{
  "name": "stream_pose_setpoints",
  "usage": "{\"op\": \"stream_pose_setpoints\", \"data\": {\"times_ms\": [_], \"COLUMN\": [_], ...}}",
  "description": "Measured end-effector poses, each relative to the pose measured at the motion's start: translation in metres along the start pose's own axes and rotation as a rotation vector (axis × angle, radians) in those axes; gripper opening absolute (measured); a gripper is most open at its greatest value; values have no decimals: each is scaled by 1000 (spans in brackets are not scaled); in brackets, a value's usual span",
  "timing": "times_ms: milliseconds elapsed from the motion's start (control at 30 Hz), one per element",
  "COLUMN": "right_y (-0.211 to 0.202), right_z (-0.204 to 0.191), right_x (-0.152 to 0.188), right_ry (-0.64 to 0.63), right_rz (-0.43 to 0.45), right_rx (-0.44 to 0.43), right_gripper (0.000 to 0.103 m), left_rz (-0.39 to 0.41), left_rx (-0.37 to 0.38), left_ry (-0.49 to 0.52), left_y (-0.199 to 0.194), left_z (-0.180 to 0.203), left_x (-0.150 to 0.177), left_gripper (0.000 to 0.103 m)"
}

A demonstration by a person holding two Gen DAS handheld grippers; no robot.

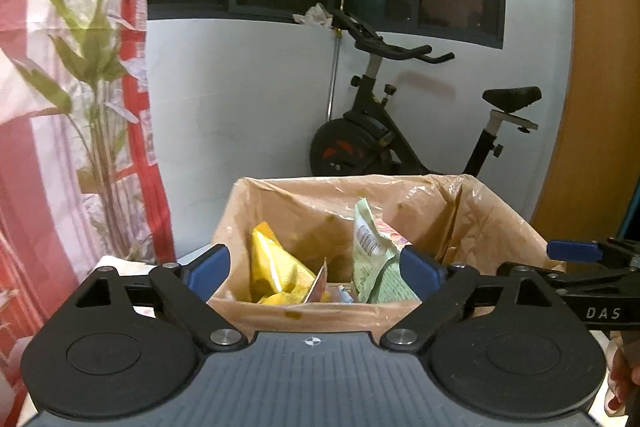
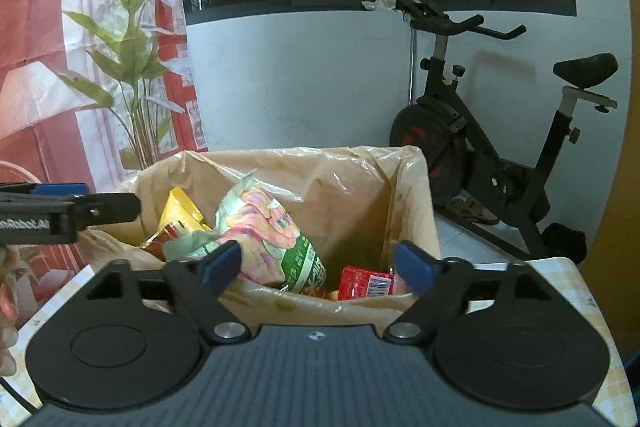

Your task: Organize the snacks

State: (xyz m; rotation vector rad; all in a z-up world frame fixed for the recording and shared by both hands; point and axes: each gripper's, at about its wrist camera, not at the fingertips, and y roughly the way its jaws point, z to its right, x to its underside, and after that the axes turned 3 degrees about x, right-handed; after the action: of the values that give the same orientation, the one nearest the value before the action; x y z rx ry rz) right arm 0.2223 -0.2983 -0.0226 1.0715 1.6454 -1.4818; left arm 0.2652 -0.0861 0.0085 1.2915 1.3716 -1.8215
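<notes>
Snacks are in the bag-lined box (image 2: 404, 187) at the bench's far edge: yellow packet (image 1: 272, 263) against its left wall, green-and-pink packet (image 2: 276, 235) leaning mid-box, red packet (image 2: 366, 283) low on the bottom toward the right wall. Left hand-held gripper (image 1: 316, 263) hangs just short of the box's near rim, jaws wide, nothing between the pads. Right hand-held gripper (image 2: 318, 265) sits at the same rim, also wide and empty; the green-and-pink packet shows just past its left finger, and I can't tell if they touch. Reads as a drop-in step just done, both releases complete. No loose snack visible outside the box, so next move likely means backing off the rim and finding one elsewhere on the bench (image 2: 560, 279).
</notes>
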Motion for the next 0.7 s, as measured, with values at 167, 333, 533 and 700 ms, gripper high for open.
{"op": "stream_pose_setpoints", "data": {"times_ms": [167, 333, 533, 700], "right_y": [-26, -58, -101, -131], "right_z": [-4, -12, -20, -39], "right_x": [-4, -7, -7, 3], "right_ry": [18, 28, 51, 2], "right_rz": [16, 62, 99, 103], "right_rx": [17, 33, 17, 30], "right_gripper": [96, 101, 103, 103], "left_rz": [47, 96, 146, 133], "left_rx": [-17, -48, -66, -106], "left_ry": [12, -25, -58, -60], "left_y": [-36, -75, -120, -149], "left_z": [1, 2, 3, 7], "left_x": [-2, -3, 7, 22], "left_gripper": [94, 95, 99, 99]}}
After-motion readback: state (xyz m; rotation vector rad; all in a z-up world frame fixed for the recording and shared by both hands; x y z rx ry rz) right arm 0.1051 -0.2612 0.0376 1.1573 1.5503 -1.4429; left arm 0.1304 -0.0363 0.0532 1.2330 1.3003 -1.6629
